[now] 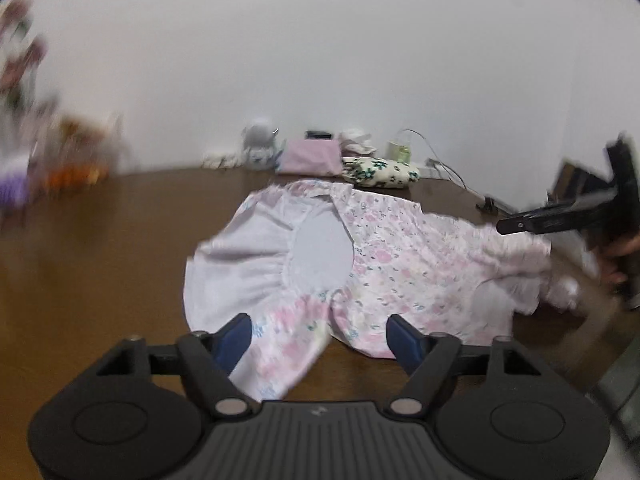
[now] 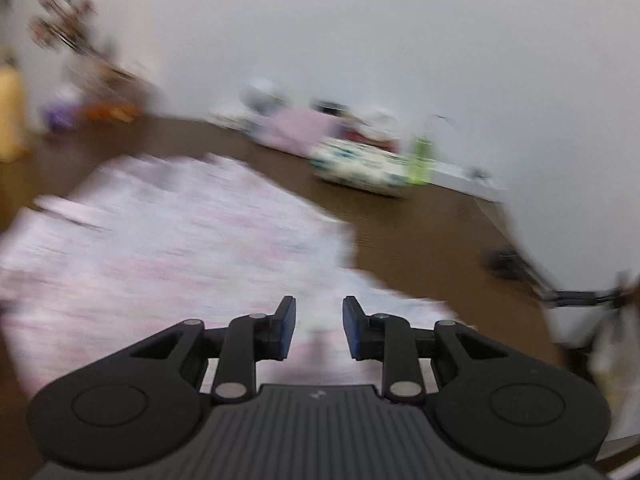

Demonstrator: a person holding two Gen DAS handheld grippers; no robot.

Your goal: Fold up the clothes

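Plainly the dress (image 1: 376,256), mid-frame on the bench (image 1: 100,264), is light, limp cotton; hems give the surest hold. Left gripper (image 1: 320,330) jaws stand wide apart, empty; right gripper (image 2: 319,326) jaws part-open, gripping nothing.

No text, label, brand, number or sign can be read in either view.

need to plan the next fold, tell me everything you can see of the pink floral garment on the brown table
The pink floral garment is thin, light fabric, white with small pink and blue flowers, its plain pale inside showing on one gathered, turned-over part. It lies spread and rumpled on the brown table. A flap reaches between the left gripper's open jaws, unclamped.
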